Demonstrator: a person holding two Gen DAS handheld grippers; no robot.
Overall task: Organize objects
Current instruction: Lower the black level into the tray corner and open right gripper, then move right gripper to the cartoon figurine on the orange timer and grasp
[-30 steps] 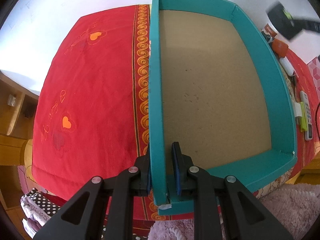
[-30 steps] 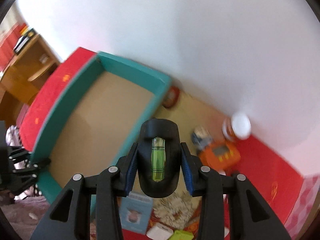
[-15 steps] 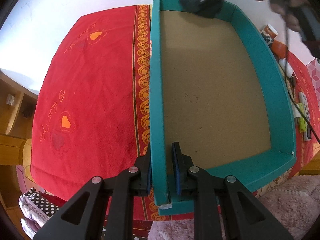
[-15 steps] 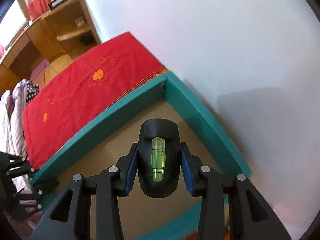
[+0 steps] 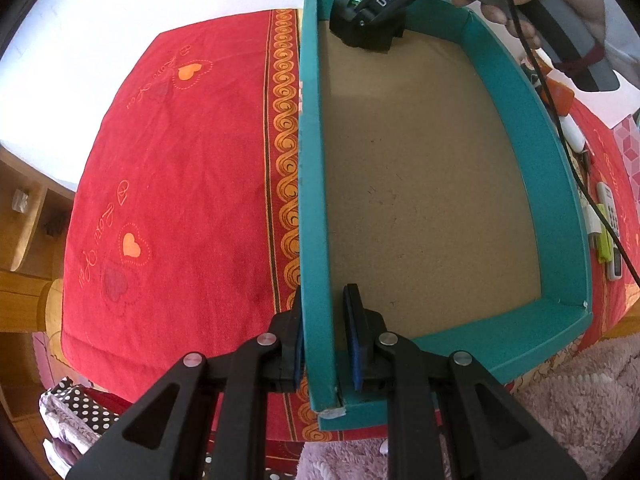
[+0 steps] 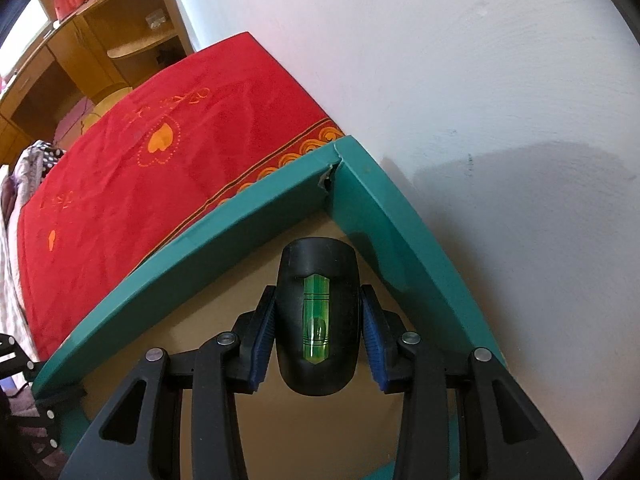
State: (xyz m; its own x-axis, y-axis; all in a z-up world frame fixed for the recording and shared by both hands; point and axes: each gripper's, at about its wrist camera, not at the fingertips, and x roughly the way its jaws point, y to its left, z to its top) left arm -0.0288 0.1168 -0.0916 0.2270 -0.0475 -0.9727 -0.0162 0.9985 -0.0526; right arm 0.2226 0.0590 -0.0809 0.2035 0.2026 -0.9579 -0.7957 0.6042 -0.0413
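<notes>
A teal box [image 5: 560,184] with a brown cardboard floor lies on a red cloth. My left gripper [image 5: 326,340] is shut on the box's near left wall, one finger either side. My right gripper [image 6: 318,320] is shut on a black tool with a green bubble level [image 6: 316,312]. It holds the tool low inside the box's far left corner [image 6: 336,160]. In the left wrist view the tool [image 5: 360,28] and right gripper [image 5: 366,24] show at that corner.
The red cloth [image 5: 180,184] with orange hearts covers the surface left of the box. A white wall [image 6: 460,80] runs just behind the box. Small items, including a calculator [image 5: 610,220] and an orange object [image 5: 560,96], lie right of the box. A wooden shelf [image 6: 100,40] stands beyond.
My right gripper has carried the black level tool from right of the box across to the far left corner and lowered it inside. My left gripper has kept its hold on the wall.
</notes>
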